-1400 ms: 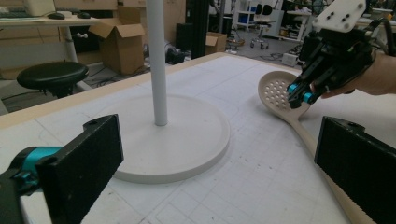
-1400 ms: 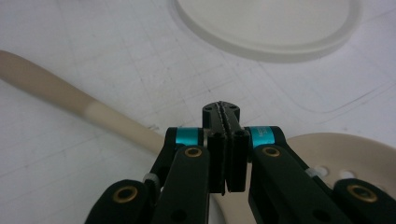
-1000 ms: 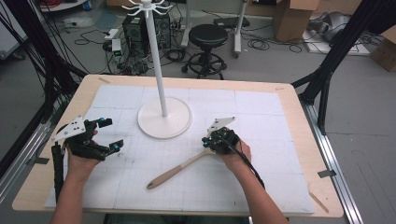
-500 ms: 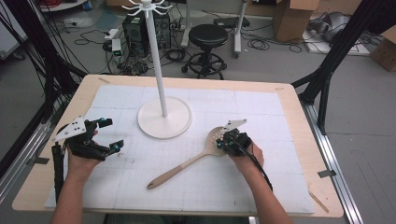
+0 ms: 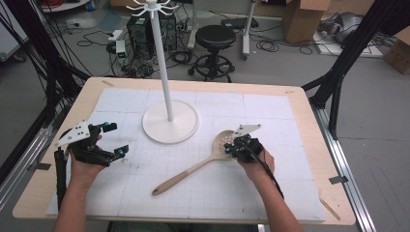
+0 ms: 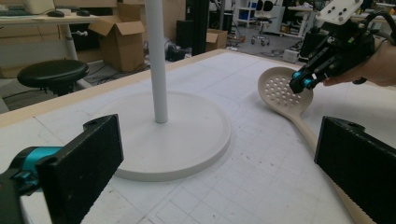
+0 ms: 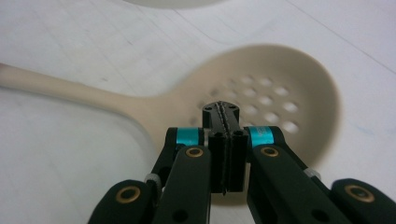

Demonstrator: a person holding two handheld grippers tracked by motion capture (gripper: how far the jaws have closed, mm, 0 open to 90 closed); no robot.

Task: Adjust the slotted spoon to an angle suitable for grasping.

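Your right gripper (image 5: 232, 148) hovers over the perforated bowl of a beige slotted spoon (image 5: 193, 169) on the desk (image 5: 300, 104), its two black jaws pressed flat together with nothing between them. In the right gripper view the closed tips sit just above the holes of the spoon's bowl, near where the bowl narrows into the handle; whether they touch the plastic cannot be told. The spoon lies flat on the white gridded mat (image 5: 270, 111), bowl toward the far right, handle running down and to the left toward your side of the desk.

Your left gripper (image 5: 113, 140) is held well apart from the spoon, at the left edge of the mat, jaws spread wide and empty. The left gripper view looks between those two black pads at the round white base (image 6: 187, 135) of a tall white stand, its pole (image 6: 156, 56) rising upright from the middle. Beyond the base, the spoon's bowl (image 6: 280, 91) shows with the right gripper (image 6: 299, 85) poised at its far rim, your hand (image 6: 373, 63) behind it.

The stand's base rests on the mat between the two grippers and farther from you, just beside the spoon's bowl but apart from it. A black stool (image 5: 215, 36), cardboard boxes (image 5: 302, 17) and loose cables lie on the floor beyond the desk.
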